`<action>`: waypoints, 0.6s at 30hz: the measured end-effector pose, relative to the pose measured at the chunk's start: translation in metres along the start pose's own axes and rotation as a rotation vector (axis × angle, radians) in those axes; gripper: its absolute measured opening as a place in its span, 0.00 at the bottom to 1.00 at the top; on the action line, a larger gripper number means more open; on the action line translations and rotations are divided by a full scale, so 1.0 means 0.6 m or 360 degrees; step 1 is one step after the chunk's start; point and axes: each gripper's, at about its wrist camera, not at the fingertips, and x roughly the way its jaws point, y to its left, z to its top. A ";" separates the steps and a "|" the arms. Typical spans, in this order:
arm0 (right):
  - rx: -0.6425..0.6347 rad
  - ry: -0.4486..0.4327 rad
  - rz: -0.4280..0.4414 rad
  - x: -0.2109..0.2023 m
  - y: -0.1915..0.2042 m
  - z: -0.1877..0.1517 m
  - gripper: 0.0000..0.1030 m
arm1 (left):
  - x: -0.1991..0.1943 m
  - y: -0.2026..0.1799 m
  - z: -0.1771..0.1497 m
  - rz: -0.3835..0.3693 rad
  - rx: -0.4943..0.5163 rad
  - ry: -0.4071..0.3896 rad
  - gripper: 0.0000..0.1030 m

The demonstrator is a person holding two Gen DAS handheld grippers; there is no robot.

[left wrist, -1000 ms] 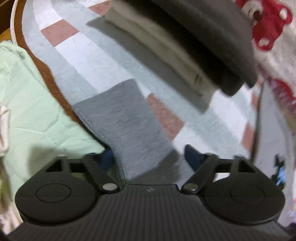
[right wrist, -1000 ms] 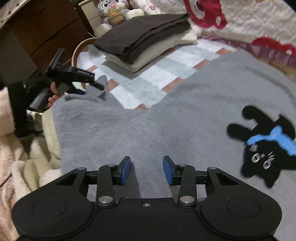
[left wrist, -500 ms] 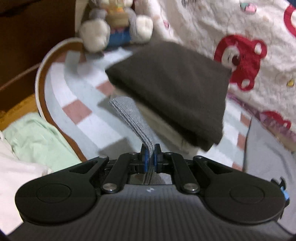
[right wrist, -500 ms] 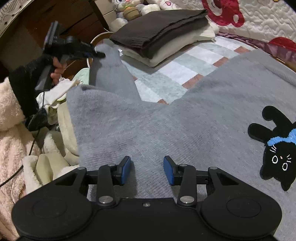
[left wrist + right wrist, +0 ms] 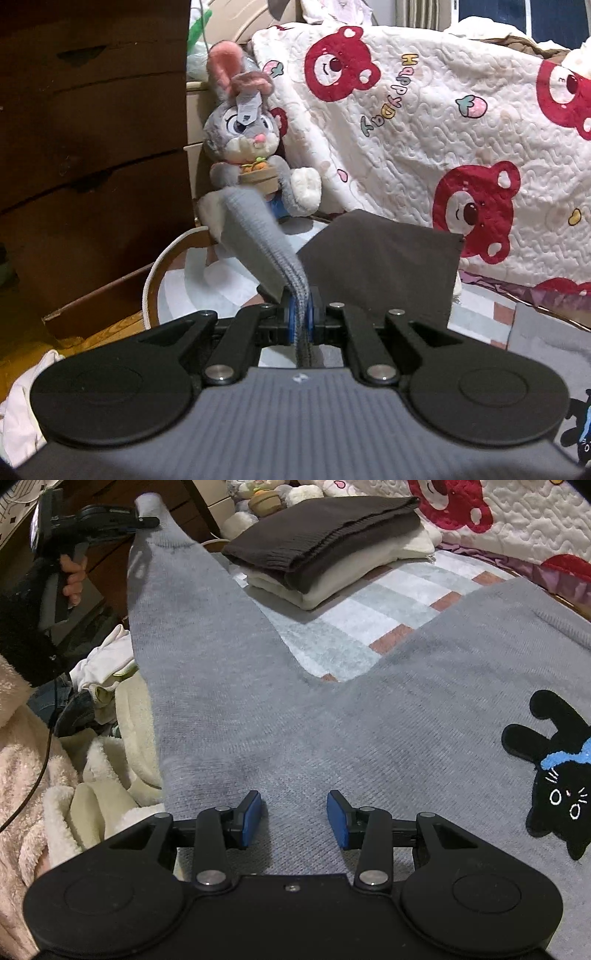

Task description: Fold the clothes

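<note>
Left gripper point(image 5: 301, 317) fingers clamp the grey sweater point(image 5: 332, 731) sleeve; right gripper point(image 5: 294, 819) fingers stand apart above it, gripping nothing. Behind the sleeve, the quilt point(image 5: 424, 122) reads "Happy".

- left gripper point(image 5: 300, 319): black linkage arms, silver pivot screws, blue pads, ribbed grey housing with small white logo
- right gripper point(image 5: 294, 818): black body, two round discs, blue pads, silver screws
- hand point(image 5: 74, 579) on black pistol-style handle
- black fuzzy sleeve point(image 5: 22, 635); thin black cable point(image 5: 38, 775)
</note>
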 end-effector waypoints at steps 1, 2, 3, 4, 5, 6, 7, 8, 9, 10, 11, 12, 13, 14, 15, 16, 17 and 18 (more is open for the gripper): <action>0.0004 -0.0001 0.0001 0.000 -0.001 0.000 0.45 | 0.001 0.000 -0.001 0.0004 -0.0005 0.0003 0.05; 0.0007 -0.0003 0.0002 0.000 -0.001 -0.001 0.45 | 0.001 0.000 -0.002 0.0005 -0.0009 0.0005 0.05; 0.0011 -0.0004 0.0003 0.001 -0.002 -0.001 0.45 | 0.001 -0.001 -0.003 0.0001 -0.0010 0.0005 0.05; 0.0014 -0.0006 0.0004 0.001 -0.002 -0.001 0.45 | 0.001 -0.002 -0.004 -0.0003 -0.0011 0.0006 0.05; 0.0018 -0.0007 0.0005 0.001 -0.003 -0.002 0.45 | 0.001 -0.004 -0.005 -0.0007 -0.0009 0.0006 0.05; 0.0021 -0.0009 0.0005 0.001 -0.004 -0.002 0.45 | 0.000 -0.006 -0.005 -0.0009 0.0002 0.0004 0.05; 0.0025 -0.0010 0.0006 0.001 -0.004 -0.002 0.45 | 0.000 -0.009 -0.006 -0.0011 0.0012 0.0001 0.05; 0.0028 -0.0011 0.0007 0.002 -0.005 -0.003 0.45 | -0.001 -0.011 -0.007 -0.0013 0.0022 0.0001 0.05; 0.0032 -0.0013 0.0008 0.002 -0.006 -0.003 0.45 | -0.001 -0.013 -0.007 -0.0019 0.0023 0.0007 0.05; 0.0035 -0.0014 0.0009 0.002 -0.006 -0.003 0.45 | -0.001 -0.013 -0.008 -0.0033 0.0008 0.0021 0.05; 0.0038 -0.0015 0.0009 0.002 -0.007 -0.004 0.45 | -0.001 -0.014 -0.008 -0.0050 -0.0005 0.0035 0.05; 0.0036 -0.0016 0.0007 0.003 -0.006 -0.003 0.45 | -0.002 -0.016 -0.008 -0.0076 -0.0018 0.0047 0.05; 0.0033 -0.0017 0.0005 0.003 -0.006 -0.003 0.45 | -0.002 -0.018 -0.008 -0.0097 -0.0023 0.0055 0.05; 0.0030 -0.0019 0.0002 0.002 -0.005 -0.003 0.45 | -0.004 -0.023 -0.009 -0.0107 -0.0008 0.0051 0.05; 0.0026 -0.0024 0.0001 0.002 -0.005 -0.004 0.46 | -0.005 -0.028 -0.010 -0.0117 0.0007 0.0047 0.05; 0.0026 -0.0032 -0.0001 0.000 -0.005 -0.005 0.46 | -0.006 -0.034 -0.010 -0.0133 0.0019 0.0043 0.05; 0.0027 -0.0041 -0.0002 -0.001 -0.006 -0.006 0.46 | -0.008 -0.039 -0.010 -0.0163 0.0022 0.0038 0.05; 0.0032 -0.0053 0.0000 -0.004 -0.008 -0.006 0.46 | -0.010 -0.044 -0.010 -0.0198 0.0018 0.0034 0.05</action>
